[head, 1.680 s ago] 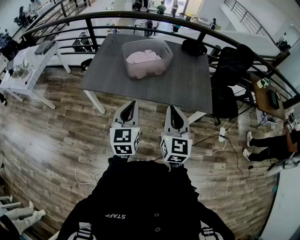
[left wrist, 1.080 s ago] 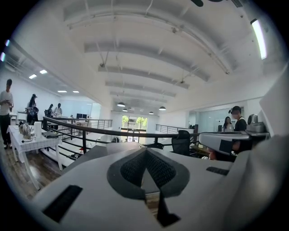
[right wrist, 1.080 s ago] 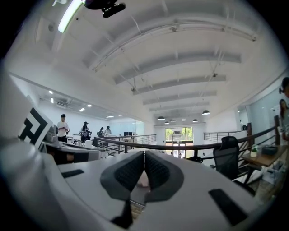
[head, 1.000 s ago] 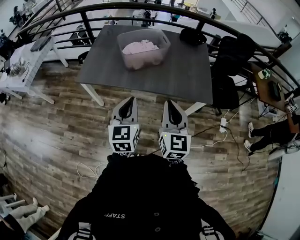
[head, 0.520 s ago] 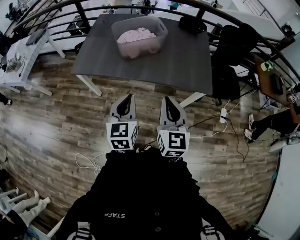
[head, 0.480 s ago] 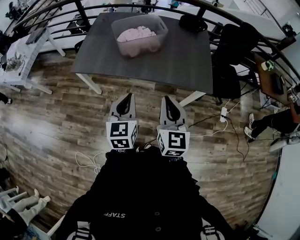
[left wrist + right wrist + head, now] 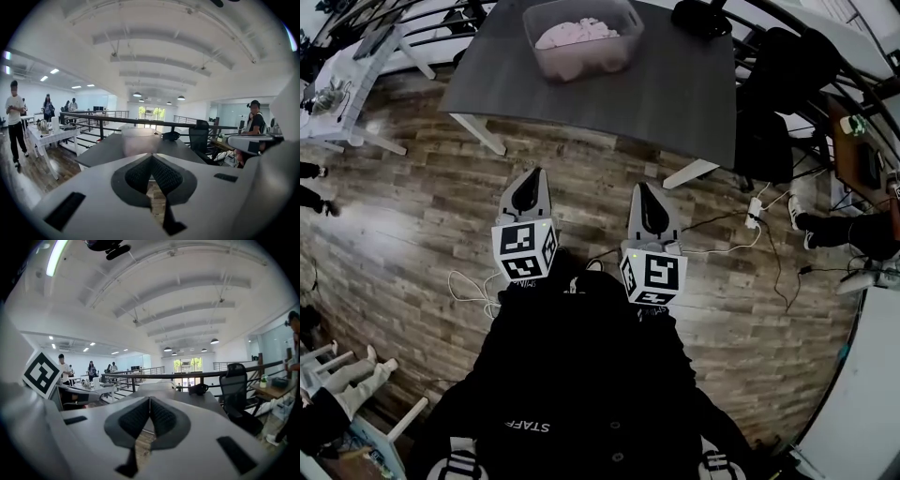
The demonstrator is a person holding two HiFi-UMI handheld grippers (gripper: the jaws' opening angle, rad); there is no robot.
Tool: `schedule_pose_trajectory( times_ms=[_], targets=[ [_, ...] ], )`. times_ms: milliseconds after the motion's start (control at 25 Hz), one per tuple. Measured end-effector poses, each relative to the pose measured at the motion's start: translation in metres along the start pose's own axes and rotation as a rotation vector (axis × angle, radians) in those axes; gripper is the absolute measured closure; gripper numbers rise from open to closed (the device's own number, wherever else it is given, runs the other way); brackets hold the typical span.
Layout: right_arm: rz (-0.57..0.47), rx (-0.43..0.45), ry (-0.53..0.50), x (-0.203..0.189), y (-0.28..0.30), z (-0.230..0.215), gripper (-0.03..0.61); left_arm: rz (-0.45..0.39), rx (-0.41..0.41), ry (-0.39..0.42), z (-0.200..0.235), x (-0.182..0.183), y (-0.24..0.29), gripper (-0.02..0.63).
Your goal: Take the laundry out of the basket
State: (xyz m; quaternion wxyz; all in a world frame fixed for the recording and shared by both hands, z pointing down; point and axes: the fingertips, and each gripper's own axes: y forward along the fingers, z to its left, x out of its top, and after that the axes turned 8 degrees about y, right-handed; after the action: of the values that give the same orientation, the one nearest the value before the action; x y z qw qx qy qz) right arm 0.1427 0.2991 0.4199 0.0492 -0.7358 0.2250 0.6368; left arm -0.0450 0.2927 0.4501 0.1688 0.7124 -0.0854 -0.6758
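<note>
A clear plastic basket (image 7: 581,42) holding pale pink laundry (image 7: 575,31) stands on a dark grey table (image 7: 675,94) at the top of the head view. Both grippers hang over the wooden floor, well short of the table. My left gripper (image 7: 532,176) is shut with nothing between its jaws, and so is my right gripper (image 7: 640,190). The left gripper view looks past the shut left gripper (image 7: 151,157) to the basket (image 7: 137,140) straight ahead. From the right gripper view, the shut right gripper (image 7: 149,400) points at the table (image 7: 199,399), the basket (image 7: 157,387) just above its tips.
A black bag (image 7: 701,17) lies on the table's far right corner. A black chair (image 7: 773,103) stands to the right of the table, a white side table (image 7: 352,80) to the left. Cables and a power strip (image 7: 756,208) lie on the floor. People (image 7: 15,119) stand about.
The table and basket have slid toward the top of the head view. The left gripper has shifted left, so the two stand wider apart. Both stay shut.
</note>
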Motion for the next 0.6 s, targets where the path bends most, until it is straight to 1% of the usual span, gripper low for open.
schedule_pose_trajectory(
  times_ms=[160, 320, 480, 600],
  targets=[
    [0.017, 0.007, 0.009, -0.009, 0.006, -0.003, 0.563, 0.020, 0.007, -0.001, 0.002, -0.008, 0.008, 0.614],
    [0.024, 0.008, -0.001, -0.014, 0.023, -0.005, 0.563, 0.019, 0.004, -0.003, 0.006, -0.011, 0.027, 0.614],
    [0.019, -0.002, -0.012, -0.018, 0.058, -0.010, 0.563, 0.000, -0.001, 0.017, 0.018, -0.008, 0.060, 0.614],
    [0.008, -0.007, -0.018, -0.012, 0.100, -0.012, 0.563, -0.021, -0.005, 0.024, 0.032, 0.005, 0.100, 0.614]
  ],
)
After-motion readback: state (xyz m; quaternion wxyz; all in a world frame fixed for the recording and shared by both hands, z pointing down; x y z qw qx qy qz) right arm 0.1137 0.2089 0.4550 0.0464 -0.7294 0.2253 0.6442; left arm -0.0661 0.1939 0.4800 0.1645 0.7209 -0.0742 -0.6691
